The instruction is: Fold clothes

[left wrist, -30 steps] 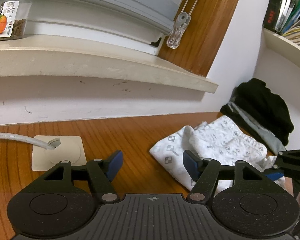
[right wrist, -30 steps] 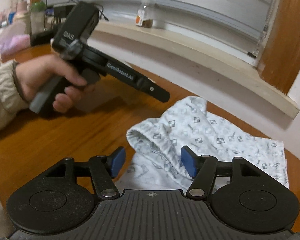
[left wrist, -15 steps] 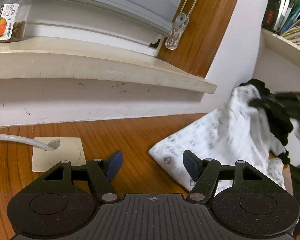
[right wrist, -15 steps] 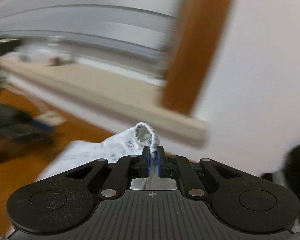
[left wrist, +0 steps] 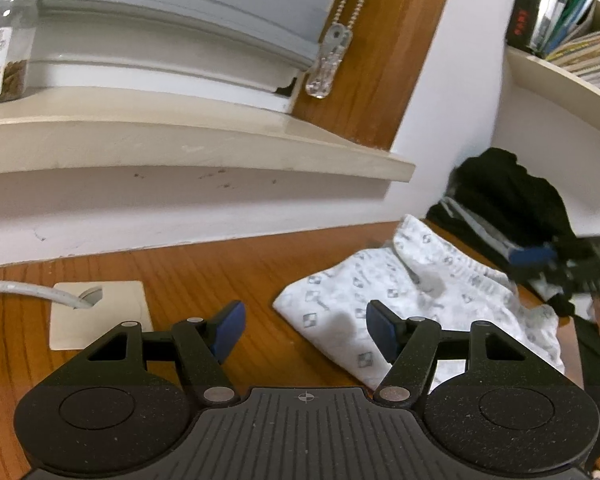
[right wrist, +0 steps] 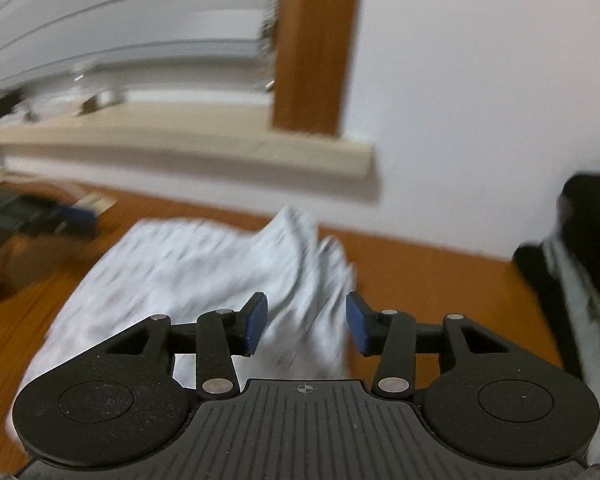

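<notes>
patterned garment (left wrist: 416, 304) lies rumpled on wooden desk (left wrist: 204, 272), long axis running left-right.

garment (left wrist: 416, 300): white, small grey square print
table (left wrist: 204, 268): orange-brown wood grain
clothes pile (left wrist: 512, 200): black, grey layer beneath
gripper pads (left wrist: 230, 330): blue; bodies black
windowsill (left wrist: 172, 148): cream
cable plate (left wrist: 100, 312): beige

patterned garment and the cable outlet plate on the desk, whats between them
Only bare wooden desk lies between the patterned garment and the outlet plate, shown in the left wrist view.
</notes>
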`<state>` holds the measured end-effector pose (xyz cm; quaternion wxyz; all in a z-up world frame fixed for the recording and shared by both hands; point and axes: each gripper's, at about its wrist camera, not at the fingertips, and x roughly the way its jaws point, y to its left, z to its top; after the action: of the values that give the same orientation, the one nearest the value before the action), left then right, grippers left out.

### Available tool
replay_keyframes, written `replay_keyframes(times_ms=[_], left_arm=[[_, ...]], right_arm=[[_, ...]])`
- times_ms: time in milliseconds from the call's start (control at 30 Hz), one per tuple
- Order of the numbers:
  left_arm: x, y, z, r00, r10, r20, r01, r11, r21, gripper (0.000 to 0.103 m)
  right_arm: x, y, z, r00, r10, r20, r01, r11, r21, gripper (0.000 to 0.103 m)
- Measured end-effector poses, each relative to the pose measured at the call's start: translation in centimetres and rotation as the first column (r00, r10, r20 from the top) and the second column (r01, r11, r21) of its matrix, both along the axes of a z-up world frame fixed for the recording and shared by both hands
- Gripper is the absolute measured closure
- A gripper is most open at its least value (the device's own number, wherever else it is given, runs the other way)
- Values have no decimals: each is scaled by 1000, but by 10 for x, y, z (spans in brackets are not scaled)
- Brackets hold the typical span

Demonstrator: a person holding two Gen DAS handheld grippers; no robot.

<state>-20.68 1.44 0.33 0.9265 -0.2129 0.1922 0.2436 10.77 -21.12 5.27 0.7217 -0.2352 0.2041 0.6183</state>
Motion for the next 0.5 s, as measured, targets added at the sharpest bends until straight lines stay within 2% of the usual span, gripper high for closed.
replay_keyframes(times_ms=[267, 300, 333, 400, 500], left_arm=[[1, 0, -3, 1000, 0, -15, 0, 1000, -2, 31], [1, 0, -3, 1000, 1, -14, -1, 1000, -3, 31], [1, 0, -3, 1000, 1, -15, -1, 1000, -3, 31], [1, -1, -4, 1000, 1, -17, -1, 1000, -2, 31], [0, 0, -4, 1000, 7, -18, -7, 1000, -3, 31]], right_arm=[[-8, -39, -16, 1000, 1, -28, -3, 997, -71, 59], [-7, -42, -19, 1000, 3, -31, -6, 997, -80, 62], [-5, -46, -21, 999, 5, -34, -8, 996, -88, 80], [-1, -60, -19, 999, 3, -51, -6, 998, -62, 84], [6, -86, -6, 995, -15, -103, 14, 1000, -11, 84]])
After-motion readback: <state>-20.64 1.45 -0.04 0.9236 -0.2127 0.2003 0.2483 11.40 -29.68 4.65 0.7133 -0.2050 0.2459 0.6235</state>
